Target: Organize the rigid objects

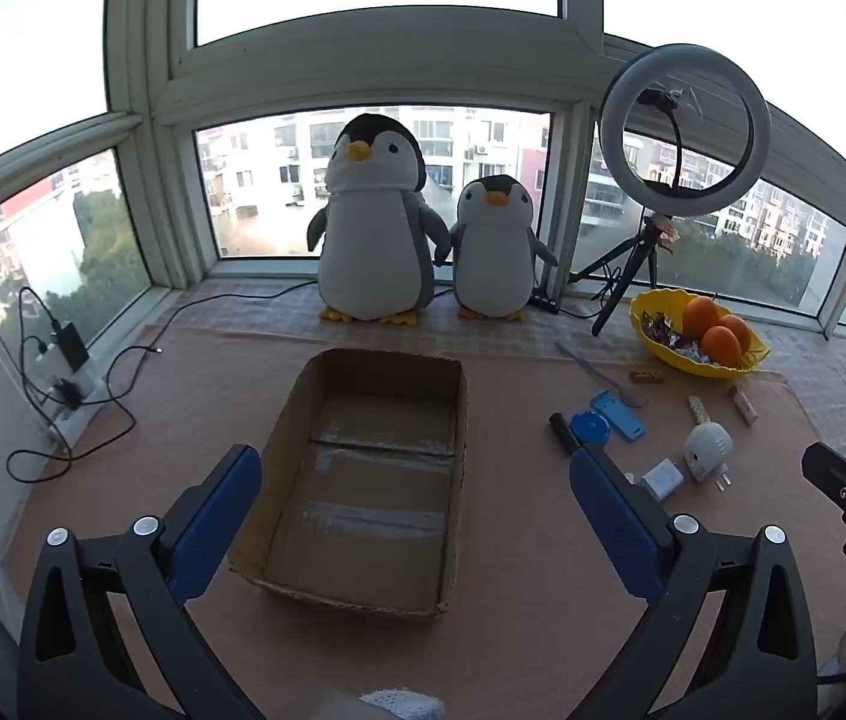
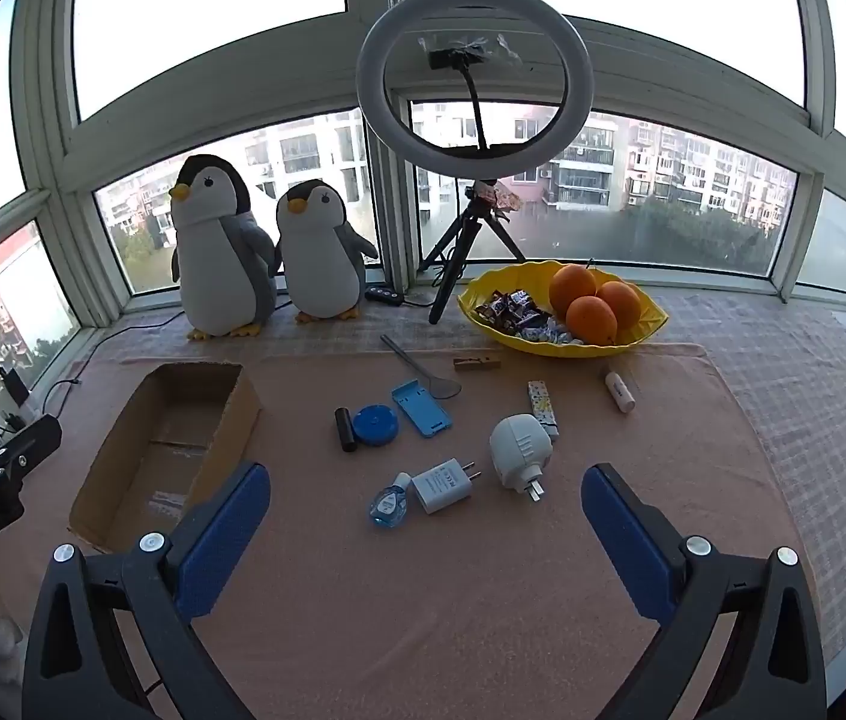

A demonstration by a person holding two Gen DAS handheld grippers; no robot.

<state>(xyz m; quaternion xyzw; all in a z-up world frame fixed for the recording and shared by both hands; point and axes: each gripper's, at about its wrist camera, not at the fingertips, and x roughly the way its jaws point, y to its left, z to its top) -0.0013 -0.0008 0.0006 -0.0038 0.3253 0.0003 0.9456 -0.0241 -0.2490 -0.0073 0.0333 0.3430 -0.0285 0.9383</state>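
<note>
Right claw [image 2: 426, 531] and left claw [image 1: 414, 516] both hang spread and empty, so I'd drop the right one squarely over the white charger [image 2: 444, 486] at its twelve o'clock, pinch its flat sides, then carry it to the box [image 2: 123, 480] at nine o'clock.

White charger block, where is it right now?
In the right wrist view the white charger lies on the pink cloth, centre, between the small blue bottle and the round white plug.
</note>
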